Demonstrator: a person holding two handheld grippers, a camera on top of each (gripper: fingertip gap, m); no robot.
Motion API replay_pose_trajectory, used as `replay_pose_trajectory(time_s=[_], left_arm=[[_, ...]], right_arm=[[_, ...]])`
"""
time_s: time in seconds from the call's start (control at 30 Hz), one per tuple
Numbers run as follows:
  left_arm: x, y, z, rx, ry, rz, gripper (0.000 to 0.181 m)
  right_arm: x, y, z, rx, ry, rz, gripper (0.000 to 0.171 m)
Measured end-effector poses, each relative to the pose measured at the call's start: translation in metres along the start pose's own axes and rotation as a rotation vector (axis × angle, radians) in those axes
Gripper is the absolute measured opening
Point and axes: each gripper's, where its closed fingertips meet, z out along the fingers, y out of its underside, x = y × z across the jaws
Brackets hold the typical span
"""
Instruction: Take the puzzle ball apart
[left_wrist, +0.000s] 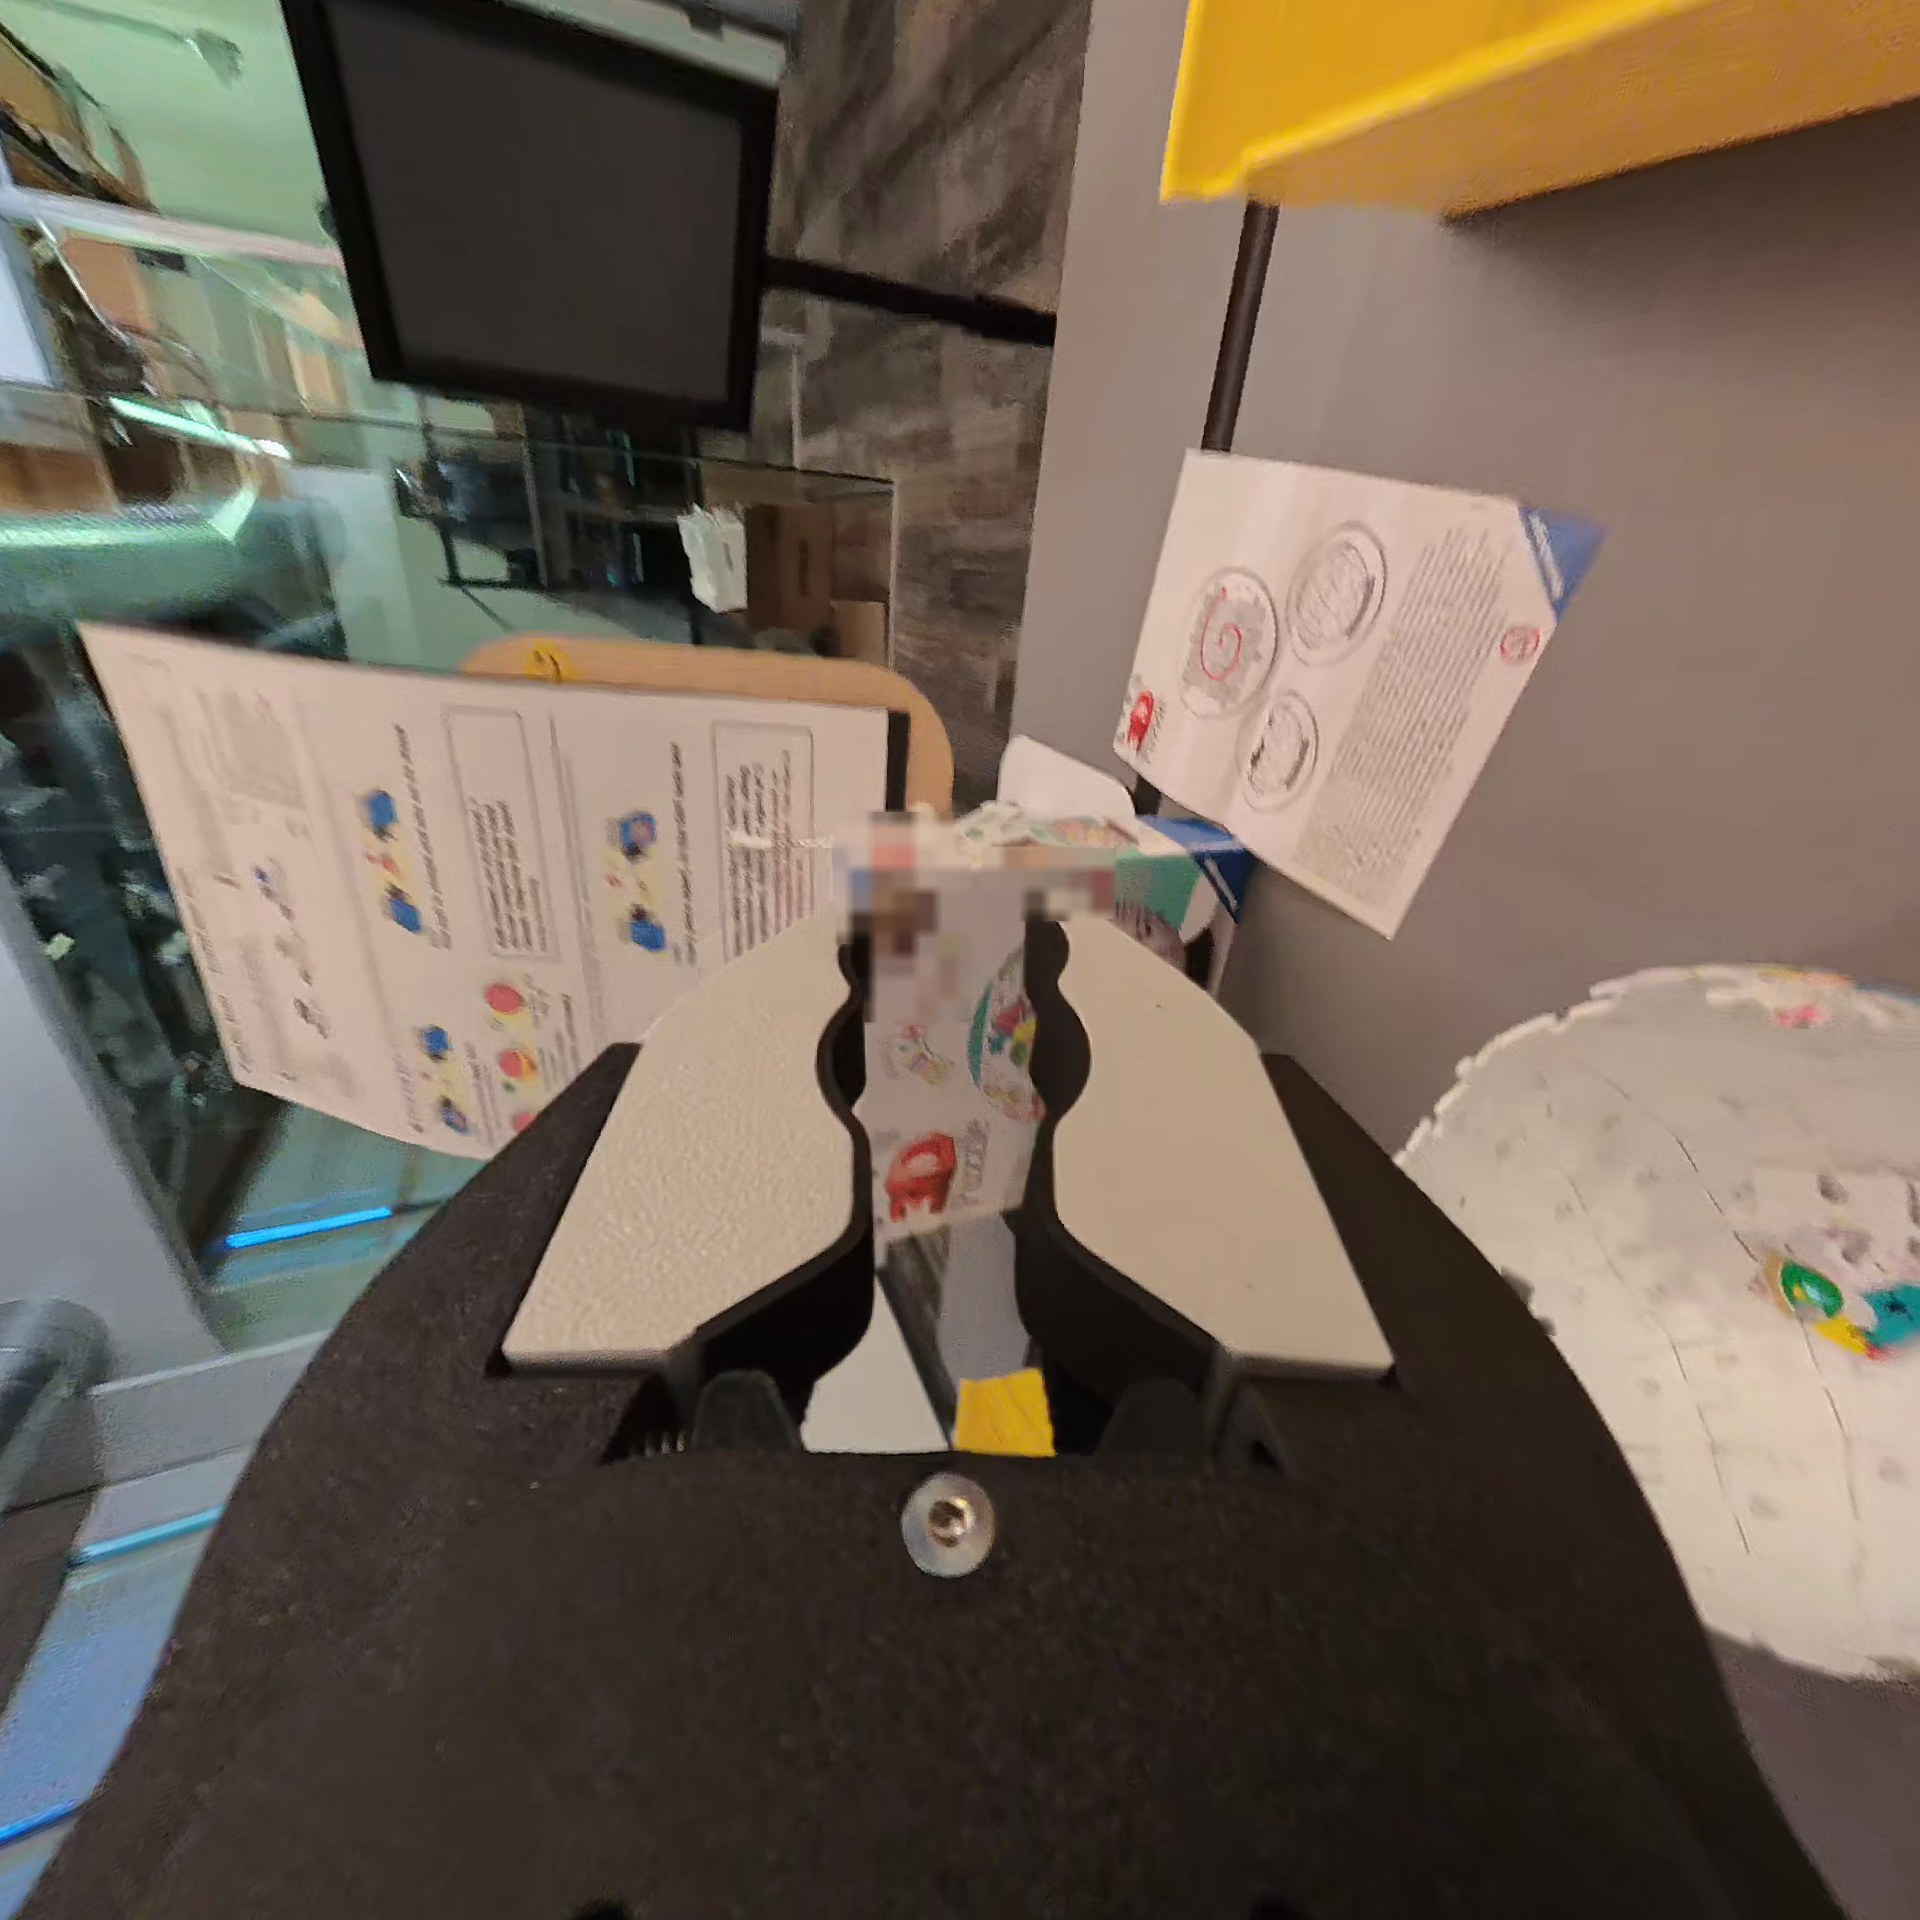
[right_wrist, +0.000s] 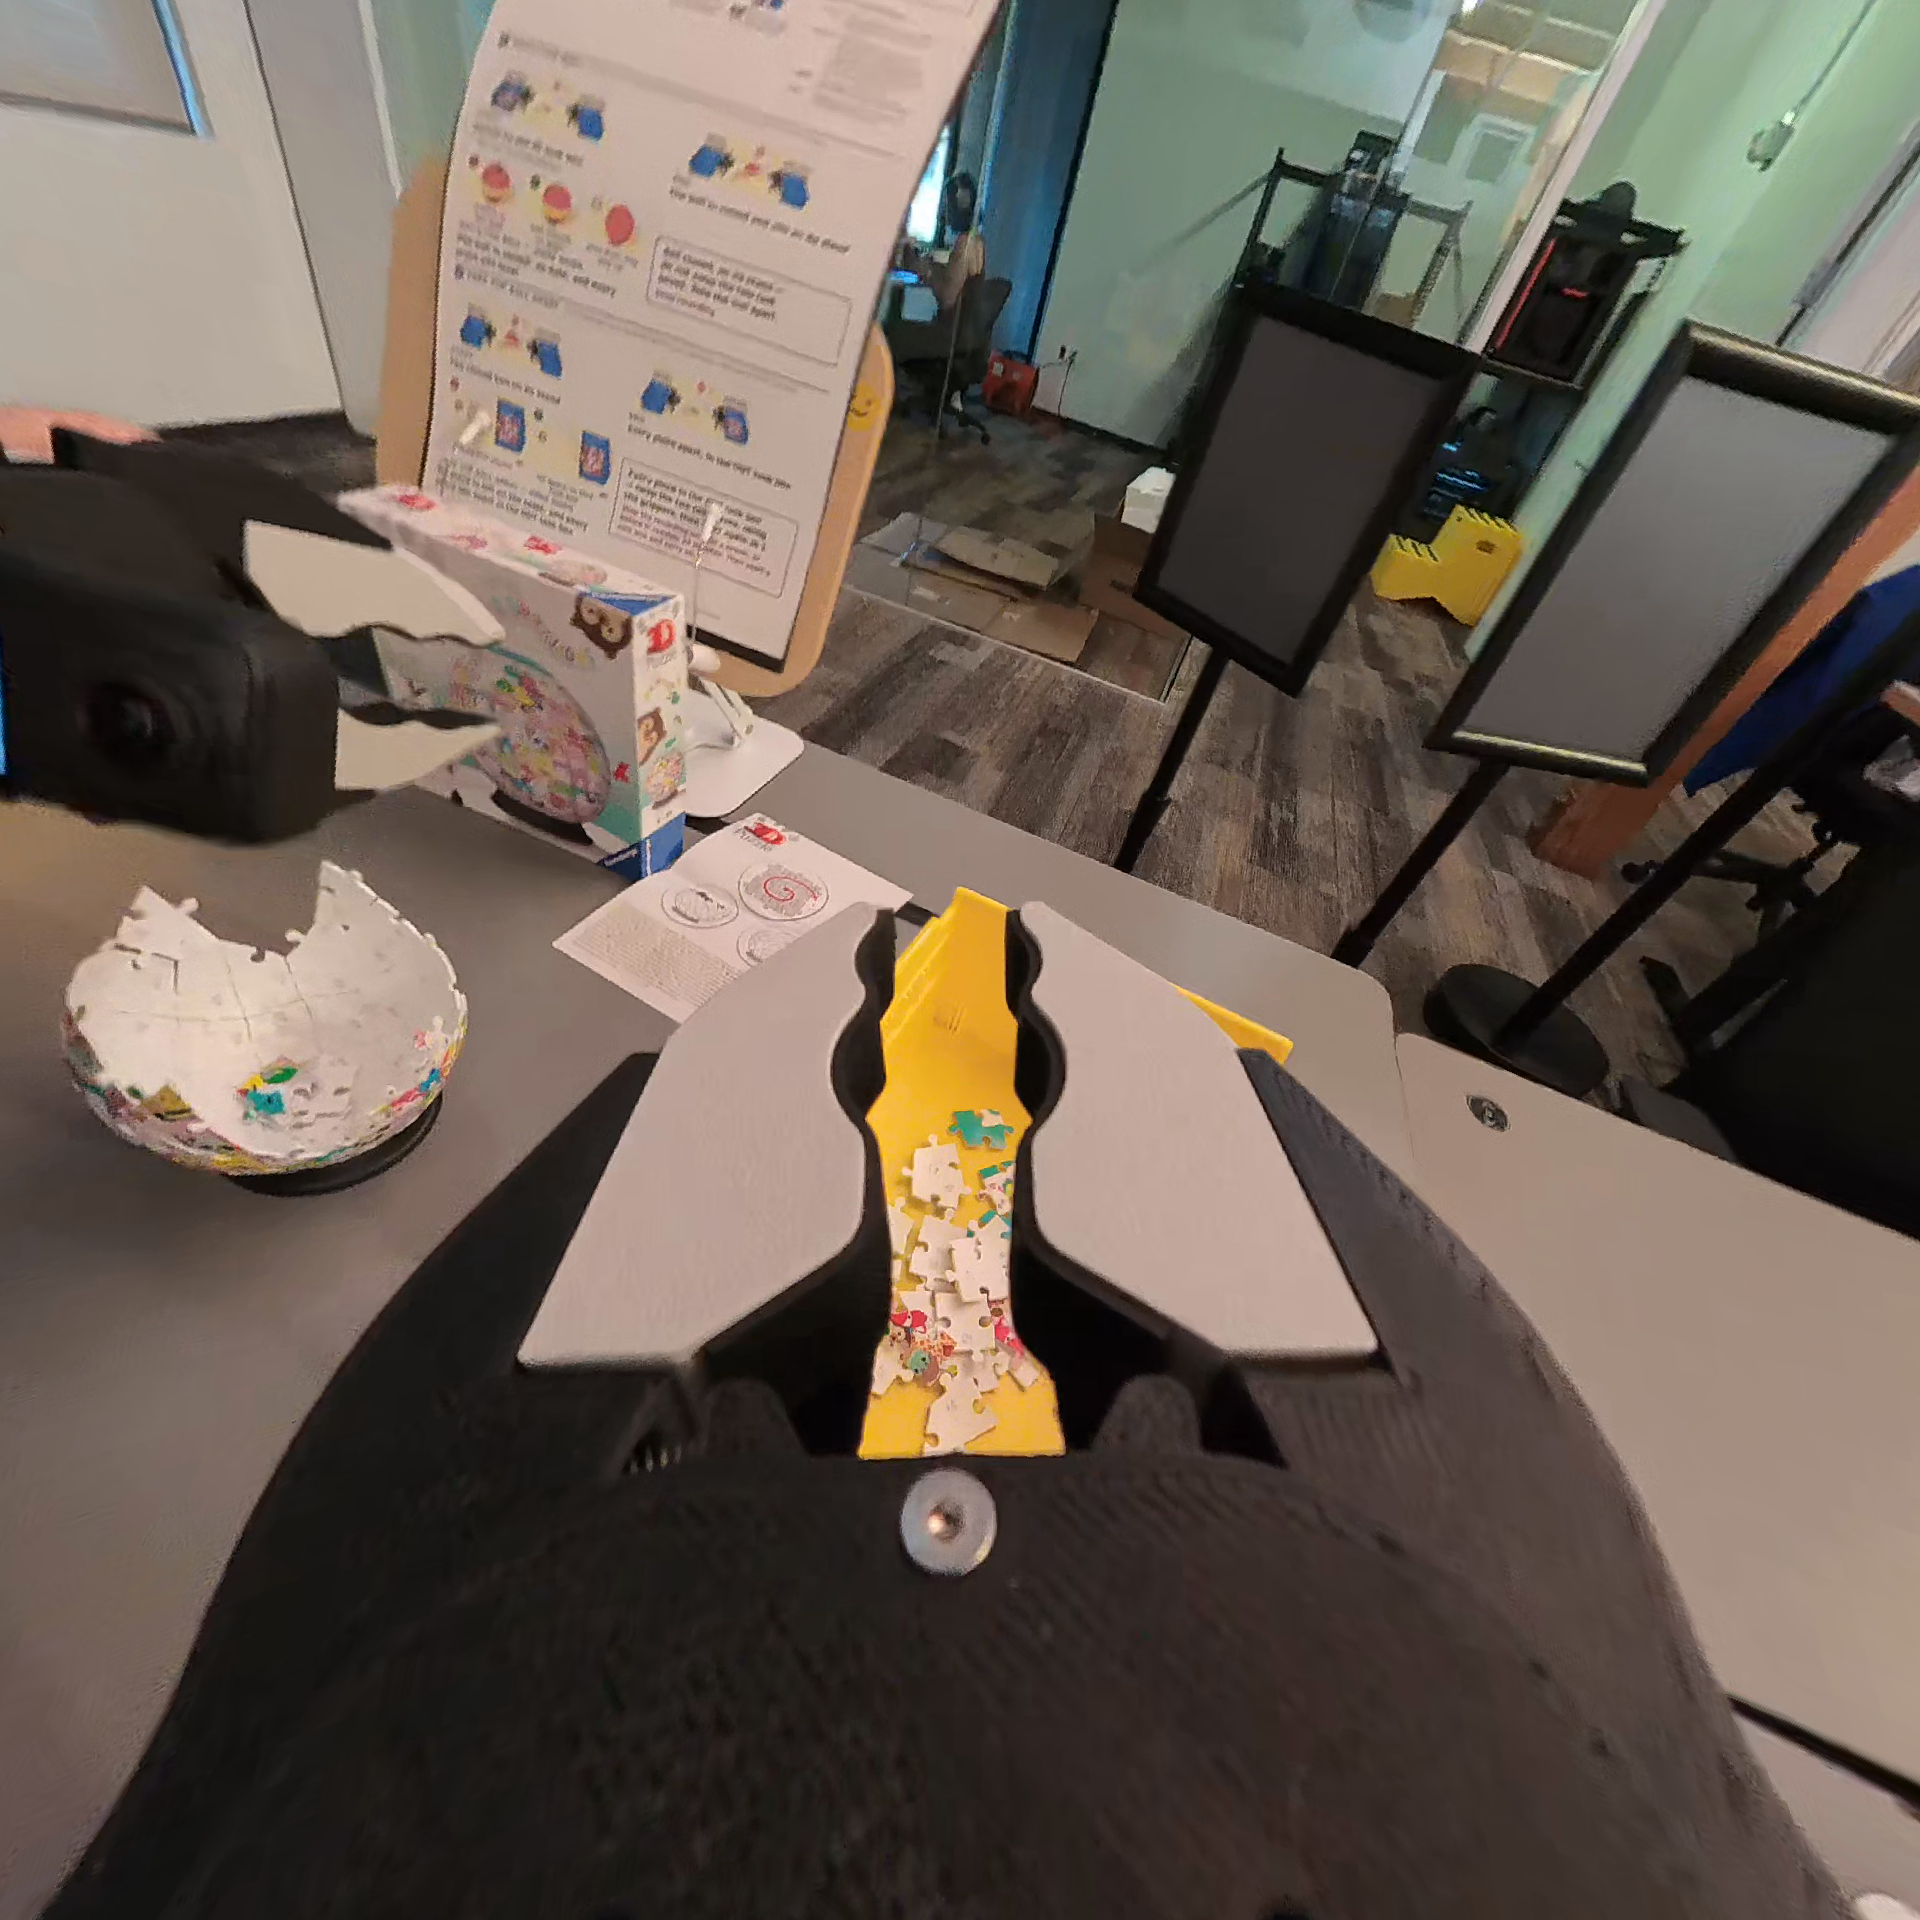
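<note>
Below our right gripper (right_wrist: 948, 1039), whose fingers stand parted around nothing, loose puzzle pieces (right_wrist: 951, 1288) lie in a yellow tray (right_wrist: 940, 997), mostly hidden by the fingers. To the left on the grey table (right_wrist: 499, 1039) sits the puzzle ball (right_wrist: 260, 1039), now a jagged open bowl, white inside, on a dark stand. Farther left, our left gripper (right_wrist: 488, 675) hangs released before the puzzle box (right_wrist: 613, 686), which it partly covers.
</note>
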Motion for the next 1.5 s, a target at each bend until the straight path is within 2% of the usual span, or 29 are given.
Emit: replay_pose_trajectory(time_s=[0.07,0.17,0.3,0.37,0.47,0.63,0.73,0.9,1.03,1.13,1.4,1.5], left_arm=[[0.000,0.028,0.003,-0.027,0.048,-0.090,0.028],[0.005,0.068,0.006,-0.014,0.212,-0.360,0.027],[0.018,0.087,-0.007,0.201,0.548,-0.796,0.024],[0.017,0.100,-0.007,0.293,0.562,-0.869,0.020],[0.030,0.106,-0.001,0.385,0.573,-0.893,0.022],[0.074,0.090,0.000,0.489,0.922,-0.916,0.028],[0.077,0.090,0.002,0.568,1.001,-0.944,0.029],[0.100,0.104,0.010,0.472,1.006,-0.758,0.029],[0.103,0.100,0.008,0.471,1.014,-0.744,0.028],[0.110,0.105,0.014,0.414,0.984,-0.704,0.028],[0.134,0.098,0.020,0.357,1.042,-0.661,0.012],[0.134,0.095,0.020,0.368,1.051,-0.671,0.005]], right_arm=[[-0.015,-0.006,0.009,-0.007,-0.030,-0.061,0.022],[-0.040,-0.013,0.023,-0.001,-0.115,-0.130,0.024],[-0.070,-0.021,0.053,0.031,-0.256,-0.164,0.029],[-0.094,-0.024,0.073,0.063,-0.378,-0.176,0.030],[-0.144,-0.012,0.105,0.058,-0.637,-0.192,0.031],[-0.218,0.050,0.163,-0.080,-0.979,-0.194,0.032],[-0.244,0.085,0.186,-0.173,-1.097,-0.131,0.032],[-0.257,0.119,0.212,-0.325,-1.036,-0.209,0.032],[-0.274,0.114,0.207,-0.308,-1.096,-0.199,0.032],[-0.277,0.124,0.209,-0.351,-1.091,-0.234,0.031],[-0.289,0.136,0.209,-0.405,-1.180,-0.173,0.009],[-0.287,0.137,0.208,-0.416,-1.200,-0.138,0.008]])
